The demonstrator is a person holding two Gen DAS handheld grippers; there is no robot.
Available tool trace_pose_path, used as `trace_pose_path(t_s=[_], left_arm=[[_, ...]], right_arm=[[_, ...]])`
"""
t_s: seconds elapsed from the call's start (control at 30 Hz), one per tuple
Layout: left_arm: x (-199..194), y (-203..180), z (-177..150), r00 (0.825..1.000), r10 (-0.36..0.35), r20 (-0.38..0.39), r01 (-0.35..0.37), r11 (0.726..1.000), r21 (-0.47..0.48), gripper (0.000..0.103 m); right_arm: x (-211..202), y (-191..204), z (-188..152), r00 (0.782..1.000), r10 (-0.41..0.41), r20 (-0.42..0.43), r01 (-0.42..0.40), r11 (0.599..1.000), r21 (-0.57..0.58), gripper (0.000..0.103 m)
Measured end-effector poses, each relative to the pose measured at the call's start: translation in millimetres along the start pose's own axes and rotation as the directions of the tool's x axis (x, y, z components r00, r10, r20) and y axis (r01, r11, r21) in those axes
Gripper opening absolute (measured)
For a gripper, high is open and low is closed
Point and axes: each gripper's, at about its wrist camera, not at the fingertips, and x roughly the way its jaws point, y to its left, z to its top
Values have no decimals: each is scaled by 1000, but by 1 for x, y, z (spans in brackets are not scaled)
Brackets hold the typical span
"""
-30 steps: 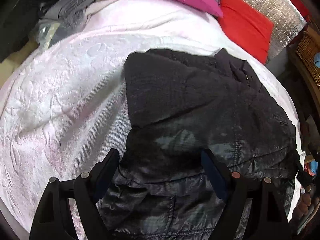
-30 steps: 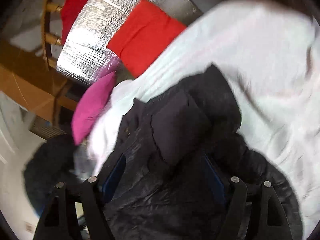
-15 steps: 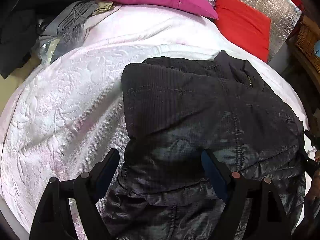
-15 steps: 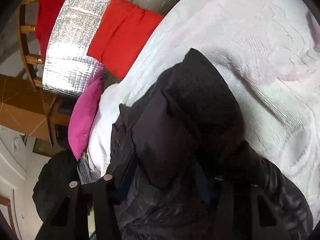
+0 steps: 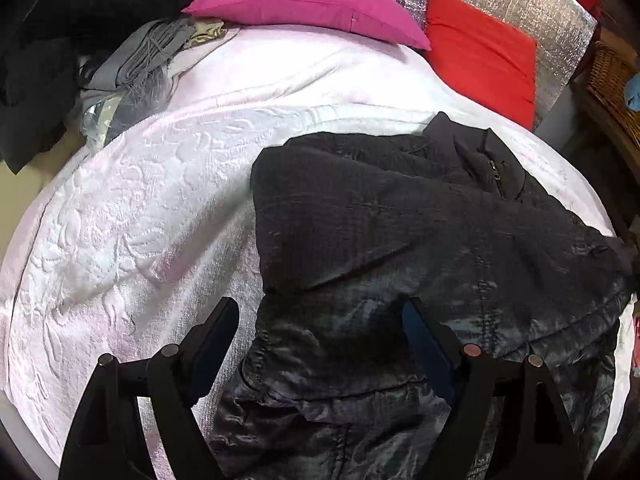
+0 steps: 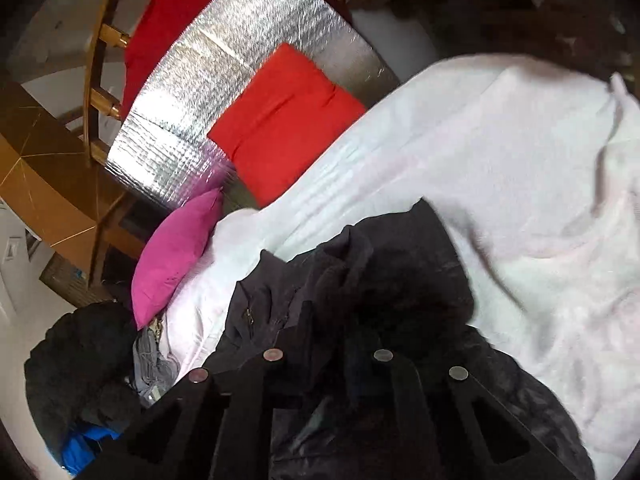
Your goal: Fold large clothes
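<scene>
Jaws of the left gripper (image 5: 320, 344) stand wide apart above the near hem of the black jacket (image 5: 420, 264), pressing nothing. The right gripper (image 6: 328, 354) has its jaws drawn together, pinching a dark fold of the jacket near its collar. The jacket is quilted, shiny near the hem and matte farther off, lying rumpled on a white embossed bedspread (image 5: 132, 220). At the far end rest a magenta pillow (image 5: 312, 0) and a red cushion (image 5: 484, 56) against silver foil padding (image 5: 548, 12). Only the right wrist view shows a wooden railing (image 6: 108, 36); only the left shows a wicker basket (image 5: 612, 76) at far right.
</scene>
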Motion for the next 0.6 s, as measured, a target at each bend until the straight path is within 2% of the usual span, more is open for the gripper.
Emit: trace_pose_path(t_s=[0.1, 0.2, 0.27, 0.33, 0.37, 0.43, 0.47, 0.53, 0.6], left_arm=[[11, 0, -3, 999, 3, -49, -3, 1000, 3, 84], [15, 5, -3, 997, -19, -76, 17, 1000, -26, 84], [11, 8, -1, 998, -27, -63, 26, 999, -30, 84], [2, 13, 3, 999, -38, -26, 37, 999, -27, 84], [-5, 18, 5, 999, -45, 1, 45, 999, -31, 84], [-12, 27, 10, 998, -54, 32, 56, 997, -44, 84], [-14, 33, 12, 998, -55, 38, 57, 997, -53, 84], [-12, 47, 16, 998, -52, 37, 55, 994, -93, 84], [-6, 64, 19, 998, -56, 17, 58, 986, -156, 84]], right_arm=[[2, -20, -6, 997, -51, -55, 53, 998, 39, 14], [18, -39, -8, 983, -91, -160, 106, 991, 87, 15], [16, -46, -2, 983, -37, -179, 62, 989, 136, 15], [0, -50, 10, 991, 7, -132, 15, 986, 164, 17], [-12, -51, 16, 996, 13, -83, 0, 987, 159, 25], [-31, -54, 28, 1000, 2, -1, -2, 990, 139, 81], [-34, -55, 30, 1000, -4, 14, 2, 991, 133, 103], [-37, -59, 32, 998, -22, 62, 14, 993, 120, 103], [-17, -60, 33, 999, -30, -11, 31, 995, 100, 102]])
